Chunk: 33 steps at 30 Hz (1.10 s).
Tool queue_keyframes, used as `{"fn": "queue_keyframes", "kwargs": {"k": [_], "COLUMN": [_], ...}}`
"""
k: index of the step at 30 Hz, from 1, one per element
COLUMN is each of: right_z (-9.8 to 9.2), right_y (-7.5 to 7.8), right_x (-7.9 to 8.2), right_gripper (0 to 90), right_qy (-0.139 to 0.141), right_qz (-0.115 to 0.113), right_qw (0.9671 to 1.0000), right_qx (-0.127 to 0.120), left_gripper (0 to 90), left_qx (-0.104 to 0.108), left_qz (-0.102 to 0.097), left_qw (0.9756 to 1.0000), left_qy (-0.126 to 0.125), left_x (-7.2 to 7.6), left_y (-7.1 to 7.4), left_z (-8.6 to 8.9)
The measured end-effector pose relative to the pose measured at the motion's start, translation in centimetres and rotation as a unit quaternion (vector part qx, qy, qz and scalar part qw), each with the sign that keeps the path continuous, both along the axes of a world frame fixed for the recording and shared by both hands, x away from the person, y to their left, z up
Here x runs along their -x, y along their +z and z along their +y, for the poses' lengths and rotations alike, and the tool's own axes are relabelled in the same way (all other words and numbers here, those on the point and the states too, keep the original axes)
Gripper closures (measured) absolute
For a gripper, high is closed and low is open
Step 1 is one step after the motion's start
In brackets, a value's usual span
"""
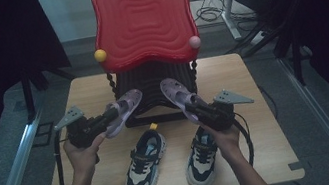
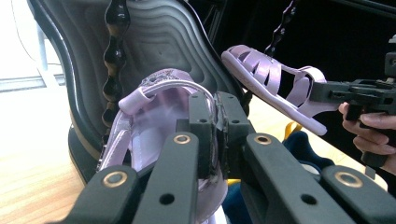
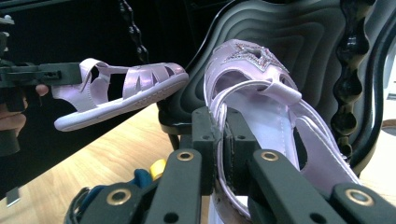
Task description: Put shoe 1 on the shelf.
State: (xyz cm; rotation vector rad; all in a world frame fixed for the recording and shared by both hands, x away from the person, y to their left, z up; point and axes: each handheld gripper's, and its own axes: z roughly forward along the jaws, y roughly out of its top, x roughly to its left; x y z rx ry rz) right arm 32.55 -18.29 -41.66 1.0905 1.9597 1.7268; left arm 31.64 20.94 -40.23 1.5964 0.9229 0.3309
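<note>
Each gripper is clenched on a lilac sandal: left gripper [image 1: 101,122] on the left sandal [image 1: 124,110], right gripper [image 1: 196,108] on the right sandal [image 1: 175,92], toes pointing up towards the red rack [image 1: 142,17], above the sneakers [image 1: 145,162]

two lilac sandals [image 1: 124,110] [image 1: 179,95] held aloft, toes toward the chair.

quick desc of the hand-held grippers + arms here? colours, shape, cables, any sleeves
Both units are black, pistol-shaped: left hand-held gripper, right hand-held gripper. Each carries a grey three-cornered plate on top. The jaws are flat black link bars with brass-coloured rivets and small screw holes. A black cable loops down from the right unit, and another hangs from the left. Forearms are bare; no sleeves or gloves visible.
</note>
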Motion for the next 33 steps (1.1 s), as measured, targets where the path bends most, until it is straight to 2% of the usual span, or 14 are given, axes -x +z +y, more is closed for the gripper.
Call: {"fn": "queue_keyframes", "kwargs": {"k": [15, 27, 33], "right_z": [1.3, 2.4, 3.0], "right_y": [0.0, 0.8, 1.1], "right_x": [-1.3, -2.6, -3.4], "right_gripper": [85.2, 85.2, 85.2], "right_qy": [-0.015, -0.024, -0.029], "right_qz": [0.004, 0.003, 0.005], "right_qw": [0.9999, 0.9997, 0.9995], "right_qx": [0.001, 0.007, 0.01], "left_gripper": [86.0, 86.0, 86.0], "left_qx": [-0.002, -0.002, 0.007], "left_qz": [-0.012, -0.025, -0.03], "left_qw": [0.9999, 0.9996, 0.9994], "left_qy": [0.01, 0.014, 0.014], "left_x": [-1.6, -3.1, -4.0], "left_y": [0.3, 1.1, 1.1], "left_z": [-1.0, -1.9, -2.6]}}
